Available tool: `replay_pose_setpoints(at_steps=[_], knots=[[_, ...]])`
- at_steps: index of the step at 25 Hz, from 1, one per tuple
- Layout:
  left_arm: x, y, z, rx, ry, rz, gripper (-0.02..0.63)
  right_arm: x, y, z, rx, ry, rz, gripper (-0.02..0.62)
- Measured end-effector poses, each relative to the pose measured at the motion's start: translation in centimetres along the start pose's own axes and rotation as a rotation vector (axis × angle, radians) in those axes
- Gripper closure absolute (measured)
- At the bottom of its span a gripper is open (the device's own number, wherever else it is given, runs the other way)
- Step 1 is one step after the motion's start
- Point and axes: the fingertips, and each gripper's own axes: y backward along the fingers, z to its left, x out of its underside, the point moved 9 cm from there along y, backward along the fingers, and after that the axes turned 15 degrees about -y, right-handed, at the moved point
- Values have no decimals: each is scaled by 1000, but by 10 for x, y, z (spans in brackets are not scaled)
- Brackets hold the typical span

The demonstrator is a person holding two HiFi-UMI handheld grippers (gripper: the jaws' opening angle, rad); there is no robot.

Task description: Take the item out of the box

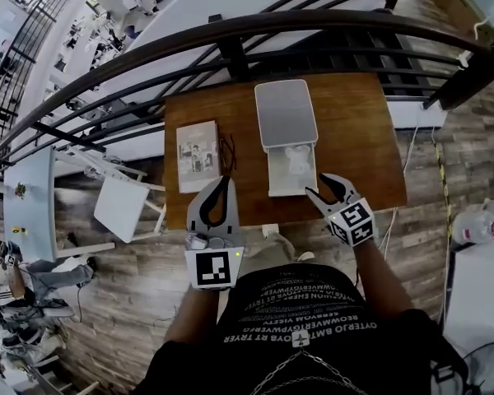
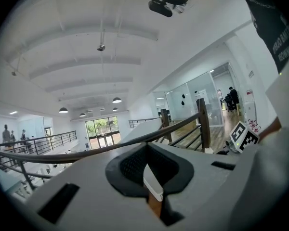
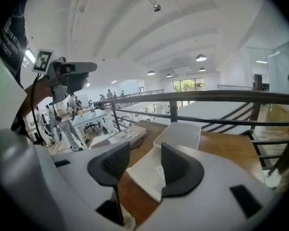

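Bearing surface: brown wooden table [image 1: 354, 138], set with its far edge against a railing.
Railing: black curved bars [image 1: 230, 35] run along the table's far and left sides; past them the view drops to a lower level with white desks.
Floor: wood planks [image 1: 132, 303] around the table, in mixed grey and brown tones.
Ceiling: white and ribbed, with round lamps [image 2: 116, 100] hanging from it.
Far room: glass partitions to the right in the left gripper view; people [image 3: 70, 105] stand at desks, too small to describe.
Box: white, open; tray [image 1: 278, 175] at the table's near edge, lid [image 1: 286, 112] lying flat just beyond it, the two touching end to end.
Item: pale item [image 1: 298, 161] lies inside the tray; its form cannot be made out.
Booklet: printed booklet [image 1: 198, 145] lies flat, left of the box and apart from it.
Cord: thin dark cord [image 1: 228, 151] lies between booklet and box.
Left gripper: left gripper [image 1: 221, 183] hangs over the near table edge, below the booklet; jaw tips meet, nothing between them.
Right gripper: right gripper [image 1: 325, 186] sits just beside the tray's near right corner; jaws stand wide apart, nothing gripped, the tray showing beyond the gap.
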Motion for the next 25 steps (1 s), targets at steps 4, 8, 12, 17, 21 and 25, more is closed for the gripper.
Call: replay_pose_setpoints(at_steps=[4,8,12,17,21,25], knots=[[11,-18,12,2,29,5,601,5,-29,-15,21,-13,38,394],[20,-30,26,4,31,12,600,14,-60,-26,37,-27,86,396],[26,-47,35,31,1,9,600,22,-87,-42,69,-32,146,394],[44,-64,44,48,22,41,600,36,-125,-60,112,-10,231,393],[58,-75,54,62,17,62,600,46,-152,-72,156,26,308,392],[70,-83,61,70,10,64,600,54,-174,-81,193,49,390,391]])
